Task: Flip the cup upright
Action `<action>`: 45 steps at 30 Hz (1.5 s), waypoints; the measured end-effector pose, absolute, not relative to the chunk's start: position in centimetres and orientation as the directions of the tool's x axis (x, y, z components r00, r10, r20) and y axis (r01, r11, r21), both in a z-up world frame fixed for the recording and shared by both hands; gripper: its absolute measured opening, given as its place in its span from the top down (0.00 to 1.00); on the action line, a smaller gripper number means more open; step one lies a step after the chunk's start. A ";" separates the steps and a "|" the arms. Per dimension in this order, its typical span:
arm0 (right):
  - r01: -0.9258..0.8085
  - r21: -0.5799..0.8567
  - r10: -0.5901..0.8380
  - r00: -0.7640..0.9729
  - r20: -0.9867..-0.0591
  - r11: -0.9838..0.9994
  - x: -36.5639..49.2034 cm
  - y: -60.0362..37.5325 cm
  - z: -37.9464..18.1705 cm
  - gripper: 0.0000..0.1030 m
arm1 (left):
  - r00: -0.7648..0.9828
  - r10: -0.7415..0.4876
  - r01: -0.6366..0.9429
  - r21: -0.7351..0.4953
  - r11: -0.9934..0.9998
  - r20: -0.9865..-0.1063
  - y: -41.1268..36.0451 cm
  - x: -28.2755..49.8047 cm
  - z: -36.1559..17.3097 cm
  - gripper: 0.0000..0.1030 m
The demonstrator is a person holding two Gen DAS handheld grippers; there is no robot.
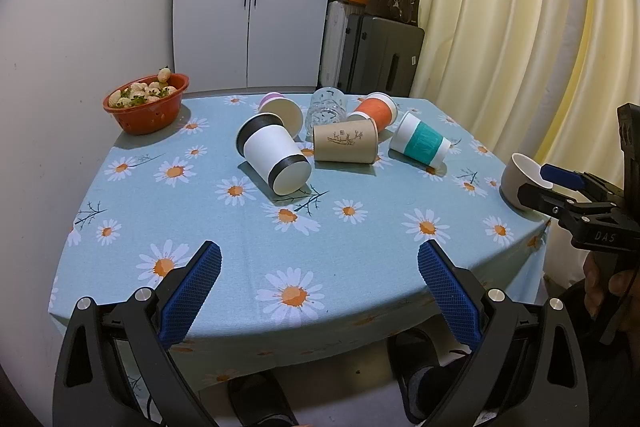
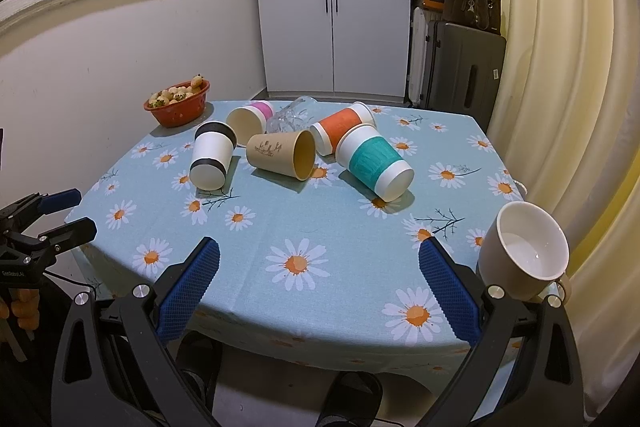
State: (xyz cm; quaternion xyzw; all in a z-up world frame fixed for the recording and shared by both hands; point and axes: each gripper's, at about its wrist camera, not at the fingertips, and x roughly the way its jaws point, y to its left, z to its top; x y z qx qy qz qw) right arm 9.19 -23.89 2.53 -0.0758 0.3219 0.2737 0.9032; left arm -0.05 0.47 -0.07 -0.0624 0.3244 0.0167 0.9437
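Seven cups are being seen lying on their sides on the table (image 2: 256,311), w/ the daisy cloth. Six are being grouped in the far middle: black-banded cup (image 2: 211,161), brown paper cup (image 2: 282,153), teal-banded cup (image 2: 374,163), orange-banded cup (image 2: 340,131), pink-banded cup (image 2: 250,119) and a clear glass (image 2: 290,115). A beige mug (image 2: 524,253) is being found alone at the near right edge, tipped, its mouth facing toward the right wrist camera.

Which cup is meant cannot be told from the task. The mug is being judged the likely one, as the right gripper (image 2: 319,267) is much nearer to it: the mug is lying just beside the right finger, outside the gap, so a shift to the right is being called for. Its long axis is running roughly toward the gripper.

The left gripper (image 1: 319,269) is being held wide apart, nothing between the pads, above the near edge. The right gripper is also spread wide, holding nothing.

A red bowl (image 1: 148,103) w/ fruit is being left at the far left corner.
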 end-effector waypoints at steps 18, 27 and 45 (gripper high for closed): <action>-0.552 0.036 0.446 0.632 -0.633 0.833 9.2 -23.5 2.4 0.04 | 0.784 -0.012 -0.073 -0.111 0.991 -0.620 0.2 -0.1 -0.4 0.06; -0.591 0.052 0.487 0.610 -0.625 0.805 9.0 -23.0 2.6 0.04 | 0.779 -0.021 -0.093 -0.149 0.985 -0.627 1.0 0.3 -0.2 0.06; -0.642 0.174 0.580 0.501 -0.642 0.747 14.0 -20.4 4.3 0.04 | 0.661 -0.172 -0.155 -0.357 0.921 -0.731 5.0 8.7 1.0 0.06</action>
